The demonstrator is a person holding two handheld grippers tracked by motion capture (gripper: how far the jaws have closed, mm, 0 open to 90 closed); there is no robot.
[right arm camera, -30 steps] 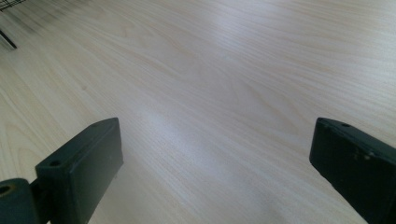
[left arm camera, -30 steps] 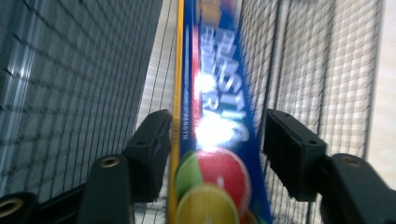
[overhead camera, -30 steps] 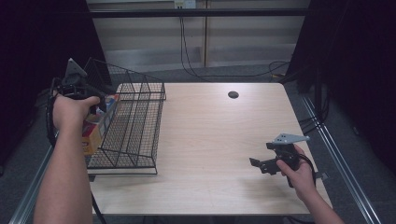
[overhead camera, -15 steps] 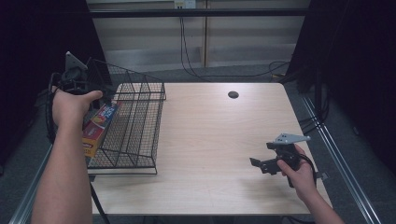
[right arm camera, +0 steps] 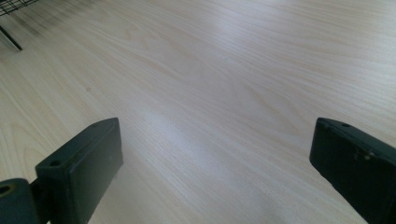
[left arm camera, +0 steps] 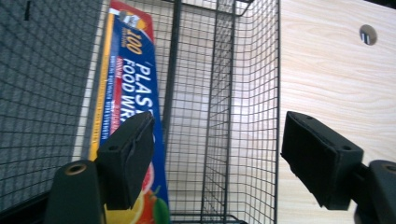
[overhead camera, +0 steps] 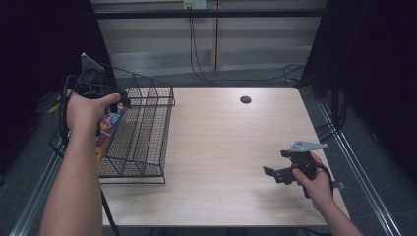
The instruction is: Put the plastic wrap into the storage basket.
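A blue, red and yellow box of plastic food wrap (left arm camera: 130,84) lies lengthwise along the left side of the black wire basket (left arm camera: 219,70). In the high view the box (overhead camera: 109,129) shows through the basket (overhead camera: 147,142) mesh, below my left hand. My left gripper (left arm camera: 219,158) hangs over the basket; its jaws have just been opening, and nothing is between them. It appears in the high view as the left gripper (overhead camera: 120,101). My right gripper (overhead camera: 275,173) rests low over the table at the front right. In its own view the right gripper (right arm camera: 215,163) stands wide open over bare wood.
The light wooden table (overhead camera: 221,147) has a small round hole (overhead camera: 245,100) near its far edge. The basket stands at the table's left edge, with grey floor beyond it. Cables run along the floor behind the table.
My left gripper has let go of the box and moved up and back from it, its jaws now apart. The box rests in the basket. The right hand has not moved.
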